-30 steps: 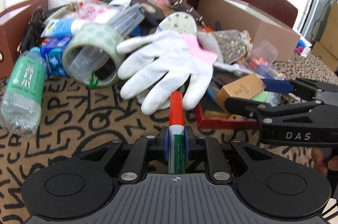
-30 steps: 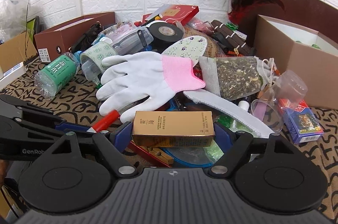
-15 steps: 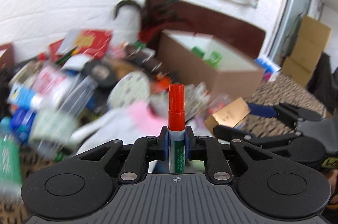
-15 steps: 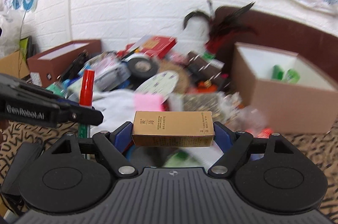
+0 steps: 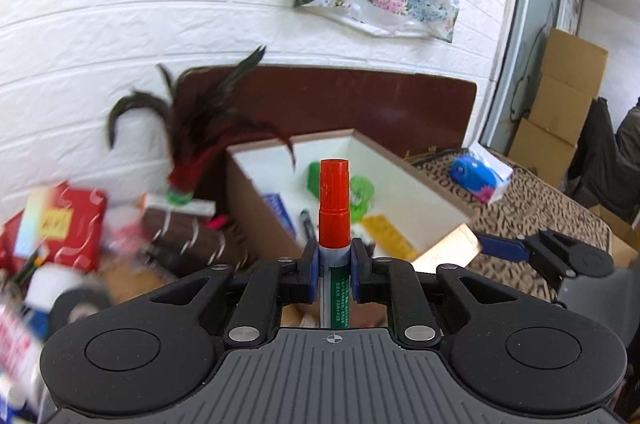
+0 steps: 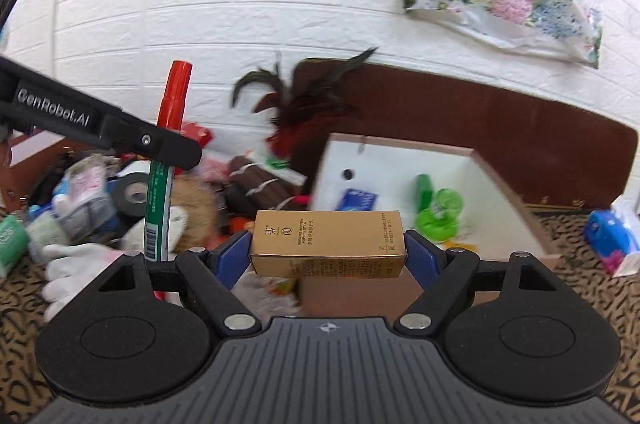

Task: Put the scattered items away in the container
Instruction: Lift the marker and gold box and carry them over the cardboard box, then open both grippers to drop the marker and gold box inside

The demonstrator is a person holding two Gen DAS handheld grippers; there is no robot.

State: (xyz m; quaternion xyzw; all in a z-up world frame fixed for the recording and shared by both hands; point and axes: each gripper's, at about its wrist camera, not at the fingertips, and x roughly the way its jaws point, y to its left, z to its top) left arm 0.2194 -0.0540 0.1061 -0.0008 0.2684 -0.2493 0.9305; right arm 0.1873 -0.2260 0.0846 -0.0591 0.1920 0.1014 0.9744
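My left gripper (image 5: pixel 334 260) is shut on a red-capped green marker (image 5: pixel 334 199), held upright in the air in front of the brown cardboard box (image 5: pixel 256 199). The marker (image 6: pixel 170 127) and left gripper (image 6: pixel 168 149) also show in the right wrist view. My right gripper (image 6: pixel 328 248) is shut on a gold carton (image 6: pixel 328 244), held crosswise just before the box (image 6: pixel 516 191). The box is white inside and holds green bottles (image 6: pixel 438 209), a blue packet and a yellow pack. The right gripper (image 5: pixel 472 244) with the carton shows at the right of the left wrist view.
A blurred pile of clutter lies left of the box: black tape roll (image 6: pixel 134 193), white glove (image 6: pixel 76 260), red packet (image 5: pixel 60 224), feather duster (image 5: pixel 200 139). A blue pack (image 5: pixel 476 175) lies right of the box. A brick wall stands behind.
Both grippers have risen from the clutter pile and swung right toward the box, each keeping its item. The box interior now fills the middle of both views.
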